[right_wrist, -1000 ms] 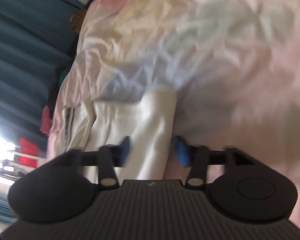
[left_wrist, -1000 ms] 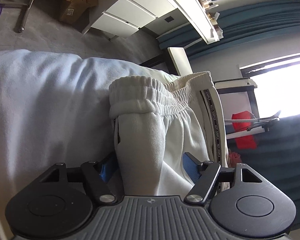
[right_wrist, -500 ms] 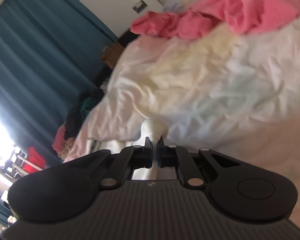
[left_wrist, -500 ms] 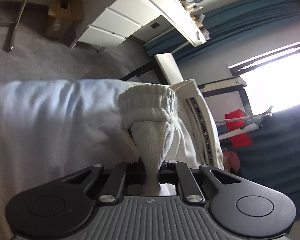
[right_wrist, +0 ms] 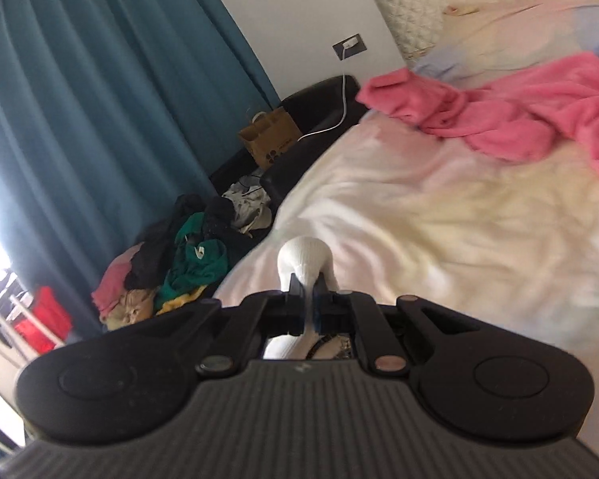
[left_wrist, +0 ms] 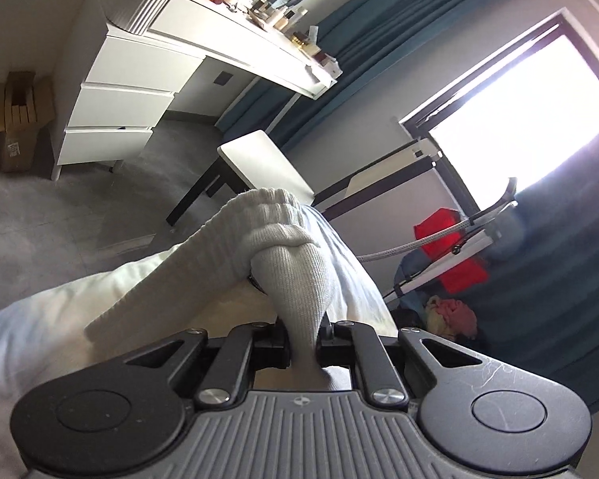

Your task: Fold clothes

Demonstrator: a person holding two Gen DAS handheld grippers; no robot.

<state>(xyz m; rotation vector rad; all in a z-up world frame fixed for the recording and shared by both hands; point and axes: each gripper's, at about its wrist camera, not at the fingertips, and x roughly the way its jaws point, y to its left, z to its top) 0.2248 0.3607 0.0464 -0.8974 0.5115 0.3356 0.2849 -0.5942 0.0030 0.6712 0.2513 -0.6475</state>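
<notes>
Left wrist view shows the left gripper (left_wrist: 302, 345) clamped on the white sweatpants (left_wrist: 287, 275) at the ribbed waistband, above the bed (right_wrist: 439, 215); the right gripper (right_wrist: 308, 311) pinches another bunch. Soft, limp, light cloth, best held by its thick edges.

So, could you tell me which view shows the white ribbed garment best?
The left wrist view: the white ribbed garment fills the centre, its gathered band and ribbing sharp. The right wrist view shows only a small blurred bulge beyond the closed jaws.
</notes>
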